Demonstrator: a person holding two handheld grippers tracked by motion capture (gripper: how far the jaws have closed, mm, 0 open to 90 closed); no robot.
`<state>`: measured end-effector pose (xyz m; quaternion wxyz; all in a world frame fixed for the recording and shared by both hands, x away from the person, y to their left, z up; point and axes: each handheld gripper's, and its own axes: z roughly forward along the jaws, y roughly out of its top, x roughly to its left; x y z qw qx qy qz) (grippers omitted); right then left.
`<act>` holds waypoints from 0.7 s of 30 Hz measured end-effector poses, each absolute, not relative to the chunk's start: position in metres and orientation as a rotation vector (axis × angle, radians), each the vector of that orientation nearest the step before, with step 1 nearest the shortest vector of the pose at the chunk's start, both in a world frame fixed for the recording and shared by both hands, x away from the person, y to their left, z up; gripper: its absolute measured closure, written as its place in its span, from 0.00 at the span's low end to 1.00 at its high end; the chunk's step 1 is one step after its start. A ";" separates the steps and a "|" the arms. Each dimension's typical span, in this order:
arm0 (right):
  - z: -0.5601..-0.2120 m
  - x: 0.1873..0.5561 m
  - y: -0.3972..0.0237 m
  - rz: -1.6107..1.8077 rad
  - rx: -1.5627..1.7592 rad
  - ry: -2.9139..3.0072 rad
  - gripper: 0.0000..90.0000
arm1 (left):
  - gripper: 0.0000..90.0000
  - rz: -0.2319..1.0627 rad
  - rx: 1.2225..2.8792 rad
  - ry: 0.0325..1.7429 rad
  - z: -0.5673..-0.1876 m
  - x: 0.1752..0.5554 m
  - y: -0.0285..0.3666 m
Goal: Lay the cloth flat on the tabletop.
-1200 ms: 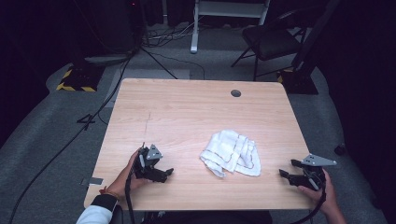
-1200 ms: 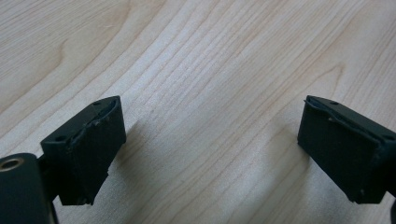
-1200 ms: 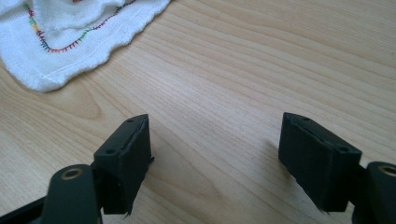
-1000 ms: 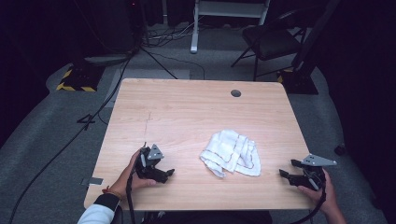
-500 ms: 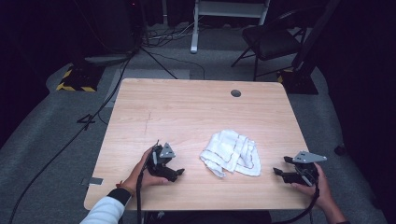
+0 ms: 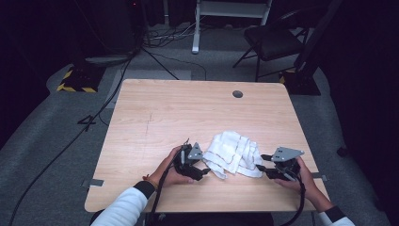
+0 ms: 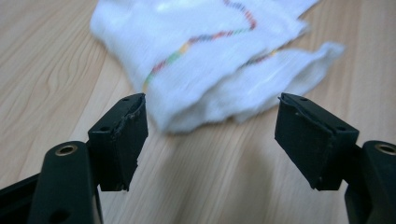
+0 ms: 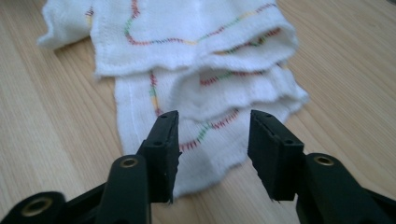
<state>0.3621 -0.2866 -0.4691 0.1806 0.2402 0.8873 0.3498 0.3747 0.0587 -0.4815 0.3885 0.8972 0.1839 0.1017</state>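
A crumpled white cloth (image 6: 235,151) with coloured stitching lies on the wooden table (image 6: 188,113), near its front edge. My left gripper (image 6: 205,170) comes at it from the left. Its jaws (image 7: 212,140) stand wide apart and have just been closing; the cloth's near edge (image 7: 210,60) reaches just between the tips, untouched by the pads. My right gripper (image 6: 261,163) comes from the right. Its jaws (image 8: 215,140) have also just been closing and stand half-wide over a corner of the cloth (image 8: 196,65), which lies between them, not pinched.
A round cable hole (image 6: 237,93) sits near the table's far edge. Beyond the table are a black chair (image 6: 273,40), floor cables (image 6: 155,56) and a stand base with yellow-black tape (image 6: 75,82). Both hands are close to the table's front edge.
Both hands have moved inward along the front of the table, the left one rightward and the right one leftward, up to the cloth. The cloth has not moved.
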 end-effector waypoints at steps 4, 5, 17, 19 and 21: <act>-0.471 0.368 -0.271 0.980 0.640 2.543 0.66 | 0.35 0.249 2.255 0.410 -0.472 0.375 0.044; -0.473 0.369 -0.268 0.980 0.638 2.549 0.66 | 0.38 0.246 2.262 0.382 -0.471 0.375 0.039; -0.488 0.377 -0.261 0.958 0.657 2.590 0.75 | 0.70 0.206 2.362 0.266 -0.482 0.398 0.008; -0.487 0.378 -0.263 0.956 0.668 2.580 0.83 | 0.80 0.194 2.362 0.274 -0.483 0.403 0.015; -0.487 0.379 -0.264 0.957 0.675 2.576 0.88 | 0.86 0.191 2.368 0.284 -0.484 0.406 0.022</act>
